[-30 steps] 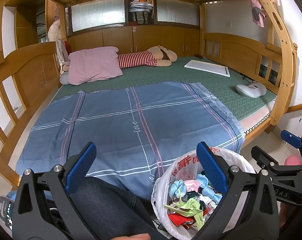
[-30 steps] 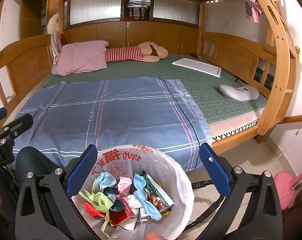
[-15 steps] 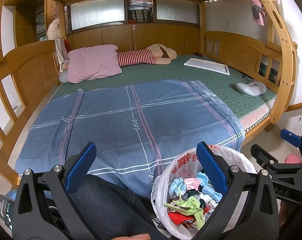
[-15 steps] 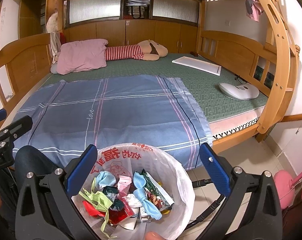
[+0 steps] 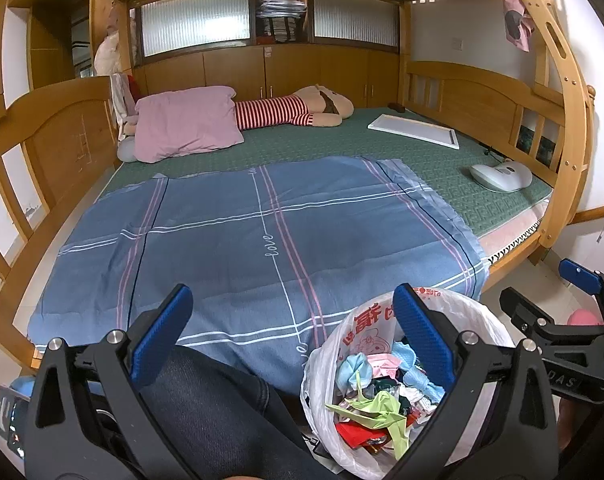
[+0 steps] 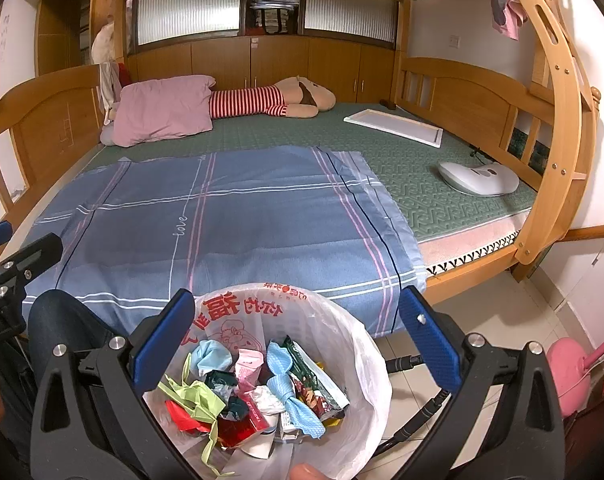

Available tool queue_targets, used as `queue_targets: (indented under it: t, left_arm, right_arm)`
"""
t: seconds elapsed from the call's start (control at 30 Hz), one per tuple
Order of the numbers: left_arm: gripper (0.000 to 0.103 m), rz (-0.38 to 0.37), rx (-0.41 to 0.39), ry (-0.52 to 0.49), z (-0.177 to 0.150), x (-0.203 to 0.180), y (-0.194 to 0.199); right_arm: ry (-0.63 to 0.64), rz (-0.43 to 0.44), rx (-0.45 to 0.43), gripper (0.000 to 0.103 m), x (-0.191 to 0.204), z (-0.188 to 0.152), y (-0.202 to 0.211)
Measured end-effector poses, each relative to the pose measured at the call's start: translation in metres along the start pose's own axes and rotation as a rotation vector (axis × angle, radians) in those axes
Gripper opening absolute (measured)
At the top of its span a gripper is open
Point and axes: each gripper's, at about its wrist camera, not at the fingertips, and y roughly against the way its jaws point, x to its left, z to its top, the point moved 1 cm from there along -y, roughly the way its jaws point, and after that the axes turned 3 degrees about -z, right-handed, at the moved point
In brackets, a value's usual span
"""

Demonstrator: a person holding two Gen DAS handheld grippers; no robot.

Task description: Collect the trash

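A bin lined with a white plastic bag point(image 6: 354, 360) stands on the floor at the foot of the bed, holding several crumpled wrappers and papers point(image 6: 257, 392). My right gripper point(image 6: 293, 328) hovers open right above the bin with nothing between its fingers. In the left wrist view the same bin point(image 5: 486, 320) sits low on the right, and my left gripper point(image 5: 289, 320) is open and empty, over a person's denim-clad knee point(image 5: 213, 408). The right gripper's body point(image 5: 562, 336) shows at the far right there. The blue checked sheet point(image 5: 261, 232) on the bed carries no trash that I can see.
The wooden bunk bed point(image 6: 558, 128) has a green mat, a pink pillow point(image 6: 161, 110), a striped plush toy point(image 6: 273, 102), a white board point(image 6: 394, 126) and a white device point(image 6: 478, 178). A pink object point(image 6: 570, 376) stands on the tiled floor at right. A cable point(image 6: 414, 424) runs beside the bin.
Both grippers have drifted slightly back and up, so the bed sits a little lower in view. Nothing was taken hold of or let go.
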Motion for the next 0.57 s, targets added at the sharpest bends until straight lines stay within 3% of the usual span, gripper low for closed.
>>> queue_targets:
  t: [0.57]
  left_arm:
    - [0.1,0.009,0.003,0.001,0.0,0.002,-0.0017]
  right_arm:
    - [-0.004,-0.002,0.006,0.1,-0.0019,-0.0025,-0.004]
